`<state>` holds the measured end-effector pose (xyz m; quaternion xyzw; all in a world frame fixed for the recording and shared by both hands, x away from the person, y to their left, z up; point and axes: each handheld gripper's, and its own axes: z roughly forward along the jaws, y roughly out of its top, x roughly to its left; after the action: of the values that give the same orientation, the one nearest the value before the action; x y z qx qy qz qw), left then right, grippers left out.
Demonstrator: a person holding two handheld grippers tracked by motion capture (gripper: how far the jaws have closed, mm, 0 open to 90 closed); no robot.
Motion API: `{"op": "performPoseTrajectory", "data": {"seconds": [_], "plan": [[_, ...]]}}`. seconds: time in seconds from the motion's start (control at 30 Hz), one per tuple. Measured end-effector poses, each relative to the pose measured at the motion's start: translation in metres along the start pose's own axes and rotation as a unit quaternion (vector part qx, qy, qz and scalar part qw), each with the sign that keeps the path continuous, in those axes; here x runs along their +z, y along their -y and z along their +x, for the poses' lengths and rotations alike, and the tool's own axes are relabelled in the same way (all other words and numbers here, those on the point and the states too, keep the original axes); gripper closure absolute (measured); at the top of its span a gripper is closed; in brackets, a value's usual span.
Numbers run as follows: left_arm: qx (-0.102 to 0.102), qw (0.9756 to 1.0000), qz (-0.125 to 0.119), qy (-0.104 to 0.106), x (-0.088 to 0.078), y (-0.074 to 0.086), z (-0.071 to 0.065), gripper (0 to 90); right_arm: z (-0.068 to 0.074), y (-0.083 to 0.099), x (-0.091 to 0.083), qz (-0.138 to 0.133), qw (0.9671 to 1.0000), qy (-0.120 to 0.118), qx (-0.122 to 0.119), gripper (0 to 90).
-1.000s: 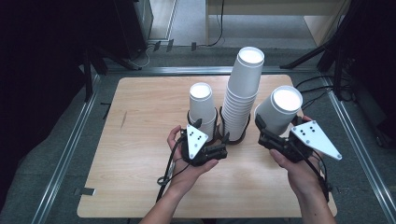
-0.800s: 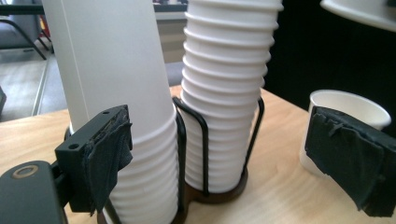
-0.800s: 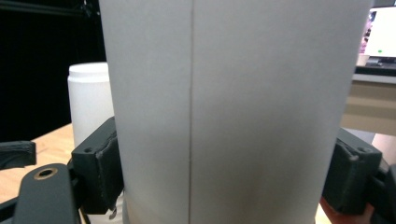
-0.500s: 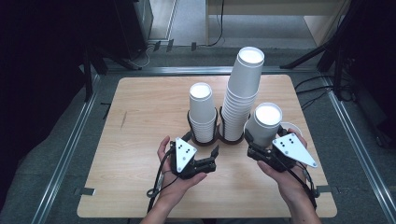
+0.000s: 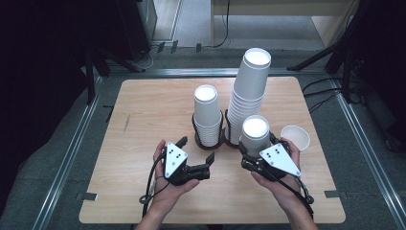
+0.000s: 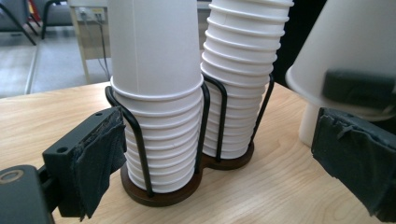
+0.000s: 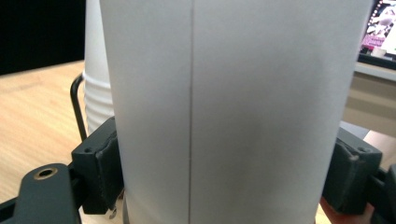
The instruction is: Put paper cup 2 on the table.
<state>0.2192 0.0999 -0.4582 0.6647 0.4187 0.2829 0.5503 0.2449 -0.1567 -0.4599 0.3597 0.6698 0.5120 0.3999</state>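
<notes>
The right tool (image 5: 253,152) is clamped on an upside-down paper cup (image 5: 254,133) standing upright just above the worktop (image 5: 143,110), while the left tool (image 5: 196,149), jaws just opening and empty, faces the shorter cup stack (image 5: 207,115) ahead

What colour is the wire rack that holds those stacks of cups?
Black wire on a dark brown base; the cup rack shows best in the left gripper view.

2 cup stacks (image 5: 225,112) block centre; bare table (image 5: 143,115) left.
</notes>
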Motion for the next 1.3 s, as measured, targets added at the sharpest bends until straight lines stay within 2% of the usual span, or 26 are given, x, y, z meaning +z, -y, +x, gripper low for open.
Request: {"op": "performPoseTrajectory", "data": {"seconds": [0.1,0.23,0.4,0.47,0.63,0.9,1.1,1.3], "plan": [[-0.001,0.9999,0.005,0.01,0.002,0.001,-0.002,3.6,0.007,0.005,0.003,0.006,0.9997,0.001,-0.022,16.3],[0.003,0.9996,0.012,0.024,0.004,0.001,-0.002,3.6,0.011,0.011,0.007,0.011,0.9992,0.004,-0.039,16.3],[0.002,0.999,0.019,0.041,0.003,0.001,-0.003,3.6,0.017,0.016,0.009,0.01,0.9969,0.013,-0.076,16.3],[0.003,0.9988,0.019,0.044,0.003,0.001,-0.003,3.7,0.02,0.018,0.009,0.01,0.9952,0.015,-0.096,16.2],[0.002,0.9981,0.022,0.057,0.003,0.0,-0.003,3.7,0.026,0.021,0.01,0.006,0.9925,0.011,-0.121,16.2],[0.023,0.9958,0.036,0.082,0.003,-0.001,-0.006,3.8,0.033,0.027,0.011,0.001,0.9863,0.007,-0.165,16.1],[0.029,0.9947,0.04,0.091,0.002,-0.002,-0.007,4.8,0.038,0.031,0.012,0.0,0.982,-0.003,-0.189,16.0],[0.038,0.9927,0.044,0.106,0.002,-0.003,-0.011,4.8,0.046,0.034,0.012,-0.001,0.9789,-0.019,-0.204,15.8]]}}
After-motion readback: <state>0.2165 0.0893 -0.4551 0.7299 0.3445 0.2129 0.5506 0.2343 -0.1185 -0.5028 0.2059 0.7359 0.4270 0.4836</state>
